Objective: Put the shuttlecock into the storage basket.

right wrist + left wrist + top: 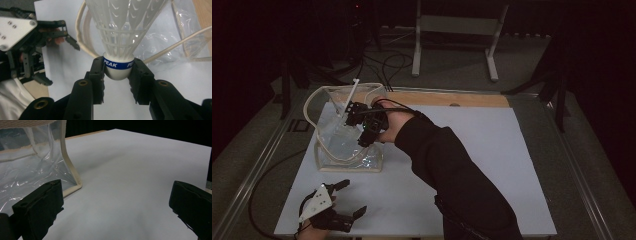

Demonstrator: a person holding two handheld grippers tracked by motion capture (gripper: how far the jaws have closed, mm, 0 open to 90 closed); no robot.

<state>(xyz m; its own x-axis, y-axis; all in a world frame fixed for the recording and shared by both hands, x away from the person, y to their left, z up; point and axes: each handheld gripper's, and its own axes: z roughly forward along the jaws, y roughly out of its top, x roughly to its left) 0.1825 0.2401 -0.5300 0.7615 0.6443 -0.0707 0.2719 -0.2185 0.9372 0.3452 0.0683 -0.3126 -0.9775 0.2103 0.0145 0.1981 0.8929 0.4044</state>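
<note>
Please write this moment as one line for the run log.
right tool: shut on shuttlecock by its cork, above clear bag | left tool: open, holds nothing, on white board near bag

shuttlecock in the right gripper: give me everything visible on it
The shuttlecock is white and looks plastic: a ribbed, net-like skirt flares away from a rounded white base ringed by a blue band printed PEAK. The right gripper is shut on that base, one black jaw on each side. In the high view the gripper holds it over the open mouth of the clear cream-trimmed bag.
</note>
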